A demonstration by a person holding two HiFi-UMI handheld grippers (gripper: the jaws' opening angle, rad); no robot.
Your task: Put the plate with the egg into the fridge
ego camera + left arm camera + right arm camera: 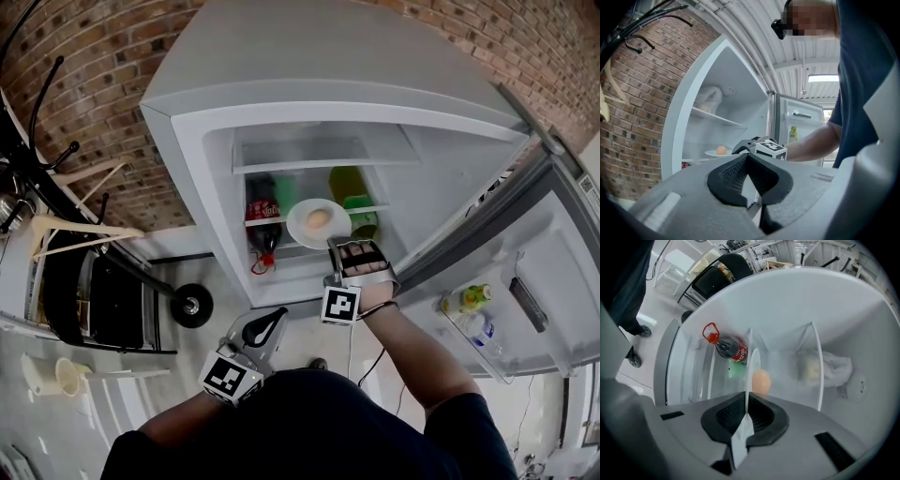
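Observation:
A white plate (pixel 305 228) with a brown egg (pixel 319 218) on it hangs inside the open fridge (pixel 187 141), level with the middle shelf. My right gripper (pixel 336 247) is shut on the plate's near rim. In the right gripper view the plate (pixel 753 363) shows edge-on between the pads, with the egg (pixel 761 380) just past my right gripper (pixel 746 403). My left gripper (pixel 274 319) hangs low by the person's body, shut and holding nothing. In the left gripper view my left gripper (pixel 747 157) points at the fridge, where the plate (pixel 712 153) and egg (pixel 721 150) show.
A cola bottle (pixel 263 220) lies at the shelf's left, with green containers (pixel 361 214) behind the plate. A white bag (pixel 832 364) sits on an upper shelf. The open door (pixel 548 272) at the right holds bottles (pixel 473 298). A black cart (pixel 103 300) stands at the left.

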